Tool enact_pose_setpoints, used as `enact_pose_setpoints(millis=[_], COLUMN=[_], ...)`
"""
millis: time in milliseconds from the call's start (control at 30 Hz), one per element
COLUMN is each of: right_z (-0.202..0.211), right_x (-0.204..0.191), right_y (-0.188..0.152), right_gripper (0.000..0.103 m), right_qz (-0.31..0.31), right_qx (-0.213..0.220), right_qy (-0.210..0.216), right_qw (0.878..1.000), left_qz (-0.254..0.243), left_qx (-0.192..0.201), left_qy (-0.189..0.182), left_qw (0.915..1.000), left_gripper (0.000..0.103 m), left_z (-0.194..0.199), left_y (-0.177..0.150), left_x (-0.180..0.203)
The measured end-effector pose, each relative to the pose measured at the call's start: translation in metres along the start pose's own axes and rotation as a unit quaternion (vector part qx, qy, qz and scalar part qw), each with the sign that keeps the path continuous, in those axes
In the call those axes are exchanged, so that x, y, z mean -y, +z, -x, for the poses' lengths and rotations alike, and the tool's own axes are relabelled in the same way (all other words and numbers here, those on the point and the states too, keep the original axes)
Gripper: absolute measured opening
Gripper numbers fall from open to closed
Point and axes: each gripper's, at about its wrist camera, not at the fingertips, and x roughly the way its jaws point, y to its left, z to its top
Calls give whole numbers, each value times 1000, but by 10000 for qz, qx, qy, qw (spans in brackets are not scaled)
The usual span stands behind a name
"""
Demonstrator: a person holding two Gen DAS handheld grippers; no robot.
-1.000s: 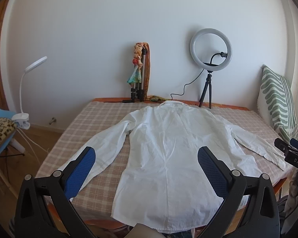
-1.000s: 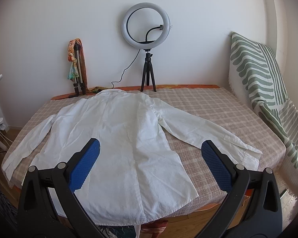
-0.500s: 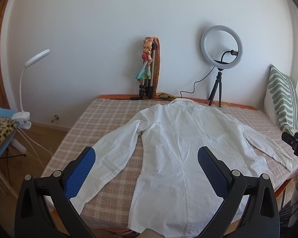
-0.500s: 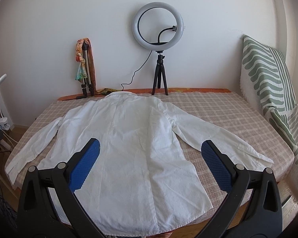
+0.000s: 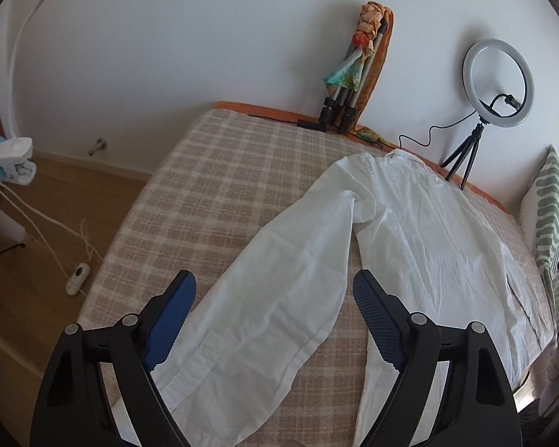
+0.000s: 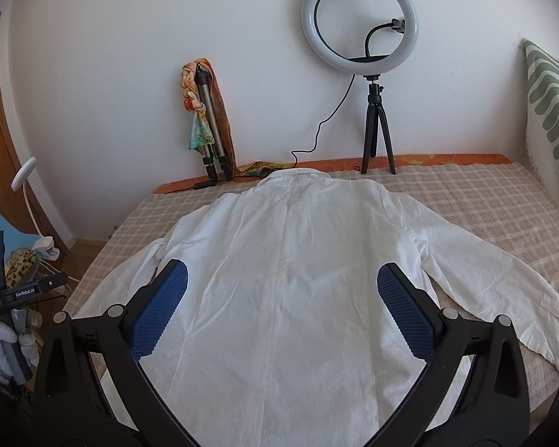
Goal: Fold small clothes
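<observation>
A white long-sleeved shirt (image 6: 298, 260) lies flat, back up, on the checked bed cover (image 6: 484, 193), collar at the far wall, both sleeves spread out. My left gripper (image 5: 274, 287) is open and empty, hovering over the shirt's left sleeve (image 5: 279, 290) near the cuff. My right gripper (image 6: 282, 279) is open and empty above the middle of the shirt's back. The left gripper also shows at the left edge of the right wrist view (image 6: 15, 294). The shirt's body lies to the right in the left wrist view (image 5: 439, 253).
A ring light on a tripod (image 6: 369, 41) and a folded tripod with a colourful scarf (image 6: 205, 119) stand at the far wall. A green-striped pillow (image 6: 551, 104) leans at the right. A clip lamp (image 5: 11, 156) and cables lie on the wooden floor (image 5: 37, 279) left of the bed.
My left gripper has moved left and down over the left sleeve, tilting toward it. My right gripper has moved forward and lower over the shirt's back. Both stay open.
</observation>
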Motion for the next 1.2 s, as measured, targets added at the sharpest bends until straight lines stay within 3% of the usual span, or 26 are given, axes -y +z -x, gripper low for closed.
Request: enact_pose_setpoints(millis=[133, 267, 400, 533, 567, 600, 633, 733, 867, 1200], right_z=[-17, -29, -42, -50, -51, -52, -53, -55, -53, -46], right_x=[4, 7, 15, 19, 19, 20, 20, 18, 14, 5], right_y=[-4, -13, -20, -24, -25, -26, -26, -27, -27, -24], right_gripper=[103, 103, 103, 103, 103, 103, 103, 103, 103, 103], right_qz=[-73, 35, 21, 40, 47, 48, 49, 84, 144, 219], right_qx=[-213, -408, -635, -745, -766, -796, -822, -860, -862, -738], right_qy=[83, 33, -21, -158, -188, -197, -204, -258, -234, -216], right_qw=[9997, 9992, 9980, 9971, 9969, 9966, 9964, 9959, 9959, 9968], left_qz=[148, 563, 652, 565, 581, 625, 653, 587, 741, -45], left_qx=[-436, -809, -737, -747, -767, -836, -875, -795, -593, -435], left_qy=[-78, -545, -624, -722, -909, -1107, -1183, -1205, -1664, -2473], left_qw=[9989, 9936, 9932, 9930, 9912, 9884, 9869, 9878, 9815, 9679], left_gripper=[86, 86, 83, 39, 32, 15, 8, 3, 1, 1], left_z=[-40, -66, -73, -78, -80, -83, -87, -85, -73, -38], left_y=[2, -2, -8, -8, -8, -8, -9, -10, -5, -7], left_x=[-28, -52, -60, -58, -57, -57, -56, -51, -44, 42])
